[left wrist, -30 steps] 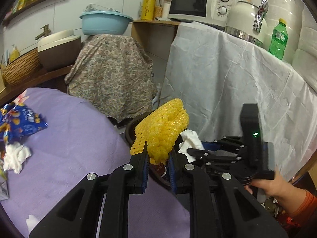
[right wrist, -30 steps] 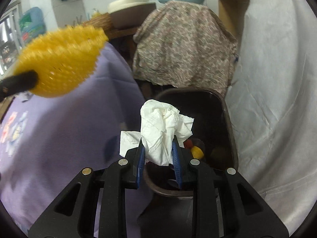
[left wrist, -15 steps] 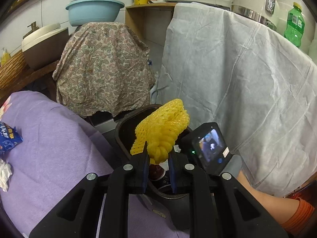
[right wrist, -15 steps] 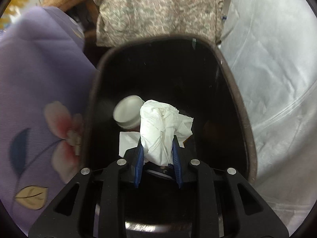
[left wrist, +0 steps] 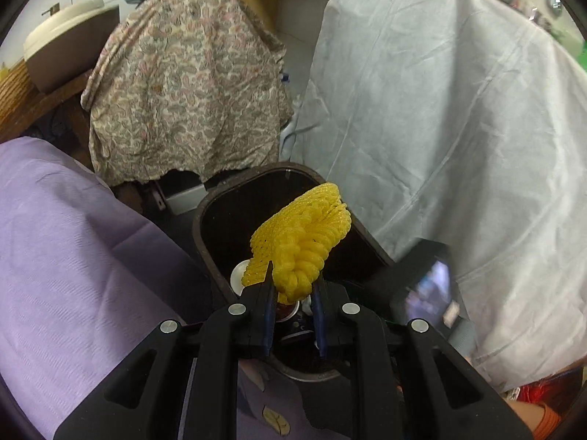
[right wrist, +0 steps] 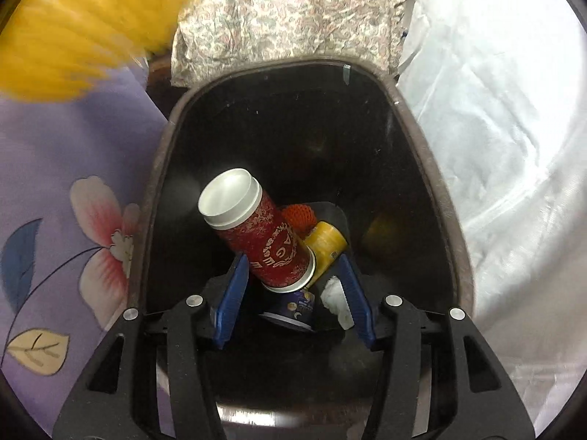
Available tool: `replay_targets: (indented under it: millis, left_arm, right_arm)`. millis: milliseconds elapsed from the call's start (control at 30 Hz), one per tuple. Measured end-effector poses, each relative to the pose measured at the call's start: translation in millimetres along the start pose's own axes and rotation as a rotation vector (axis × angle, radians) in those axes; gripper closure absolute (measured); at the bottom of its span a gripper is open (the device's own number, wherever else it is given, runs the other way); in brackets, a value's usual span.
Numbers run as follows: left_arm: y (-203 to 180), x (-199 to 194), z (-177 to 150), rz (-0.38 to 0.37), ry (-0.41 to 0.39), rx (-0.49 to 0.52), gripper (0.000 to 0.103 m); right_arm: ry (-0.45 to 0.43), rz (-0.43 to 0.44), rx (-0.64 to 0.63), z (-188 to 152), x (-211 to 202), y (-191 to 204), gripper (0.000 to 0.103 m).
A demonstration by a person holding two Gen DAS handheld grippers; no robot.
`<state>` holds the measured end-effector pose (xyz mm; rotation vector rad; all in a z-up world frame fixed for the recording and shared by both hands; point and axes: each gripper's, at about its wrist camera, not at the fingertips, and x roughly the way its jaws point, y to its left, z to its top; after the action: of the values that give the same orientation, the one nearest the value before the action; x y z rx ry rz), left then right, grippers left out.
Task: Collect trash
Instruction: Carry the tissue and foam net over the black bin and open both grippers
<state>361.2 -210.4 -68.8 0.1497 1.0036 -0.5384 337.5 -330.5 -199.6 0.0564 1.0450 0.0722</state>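
Observation:
My left gripper [left wrist: 293, 286] is shut on a yellow foam fruit net [left wrist: 302, 242] and holds it over the near rim of the dark trash bin [left wrist: 205, 220]. In the right wrist view the same yellow net [right wrist: 73, 29] blurs the top left corner. My right gripper [right wrist: 291, 275] hangs inside the bin [right wrist: 154, 183] with its jaws opening. The white tissue [right wrist: 335, 299] has dropped beside the right pad onto the trash below. A red paper cup [right wrist: 256, 231], a yellow can [right wrist: 326, 245] and a blue cup [right wrist: 293, 306] lie in the bin.
A purple flowered tablecloth [right wrist: 55, 183] hangs left of the bin and a white sheet [left wrist: 440, 128] covers furniture on its right. A paisley cloth [left wrist: 183, 84] drapes something behind. The other gripper's body [left wrist: 429, 293] and a sleeve show at the lower right.
The right gripper sank into the bin and opened, and the tissue fell out of it. The left gripper carried the yellow net down toward the bin.

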Motion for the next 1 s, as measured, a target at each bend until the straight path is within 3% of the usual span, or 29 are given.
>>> replay_targets:
  millis: [333, 667, 733, 800, 833, 1000]
  left_arm:
    - [-15, 61, 11, -0.031, 0.146, -0.04, 0.086]
    - [-25, 100, 1, -0.019, 0.218, -0.035, 0.086]
    - [-26, 103, 0, -0.014, 0.219, -0.04, 0.077]
    - [-25, 104, -1, -0.013, 0.219, -0.064, 0.041]
    - [-24, 103, -1, -0.01, 0.211, -0.078, 0.035]
    - [-22, 87, 3, -0.067, 0.16, -0.114, 0.033]
  right_arm:
    - [-0.067, -0.016, 0.015, -30, -50, -15, 0.046]
    - [-0.082, -0.039, 0.043, -55, -82, -30, 0.045]
    - [-0.084, -0.037, 0.043, -58, -84, -31, 0.045]
    - [-0.088, -0.04, 0.037, -60, -85, -30, 0.045]
    - [-0.089, -0.044, 0.036, -60, -86, -29, 0.044]
    - [-0.101, -0.052, 0.05, -63, -89, -29, 0.044]
